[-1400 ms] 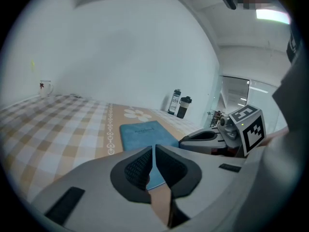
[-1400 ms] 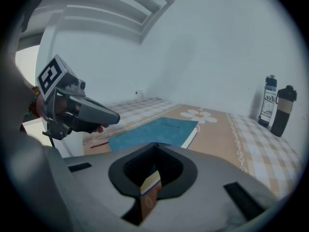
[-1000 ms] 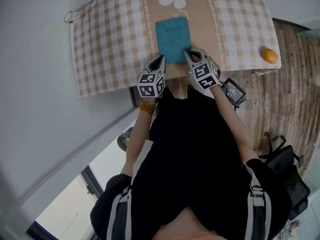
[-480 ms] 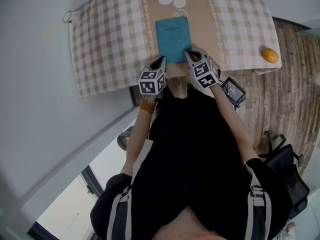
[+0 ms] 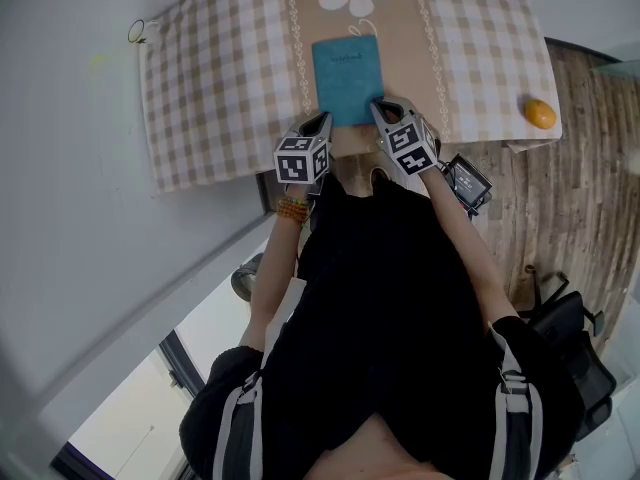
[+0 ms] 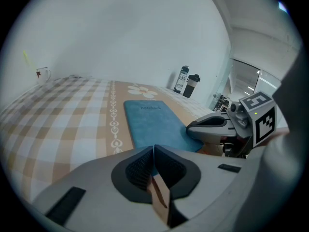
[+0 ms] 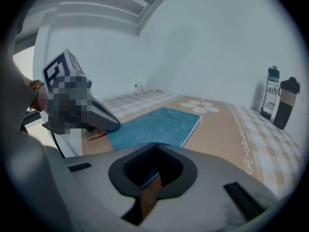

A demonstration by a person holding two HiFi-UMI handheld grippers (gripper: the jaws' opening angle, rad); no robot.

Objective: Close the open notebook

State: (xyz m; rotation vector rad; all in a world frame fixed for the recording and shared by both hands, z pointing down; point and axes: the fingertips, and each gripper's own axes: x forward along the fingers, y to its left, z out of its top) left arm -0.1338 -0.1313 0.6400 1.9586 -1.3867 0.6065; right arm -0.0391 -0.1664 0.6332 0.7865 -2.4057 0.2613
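notebook [image 5: 347, 80] lies closed, teal cover up, flat on the surface [image 5: 220, 78], hasn't budged | left tongs [image 5: 323, 118] just pinched in a bit more, clenched on nothing by its near edge | right tongs [image 5: 377, 108] clenched too, empty, at the near corner | looks basically done imo

The worktop [image 5: 200, 88] is being viewed steeply from overhead; both gripper views are being aimed closely across its near edge, sharing the notebook [image 5: 347, 80].
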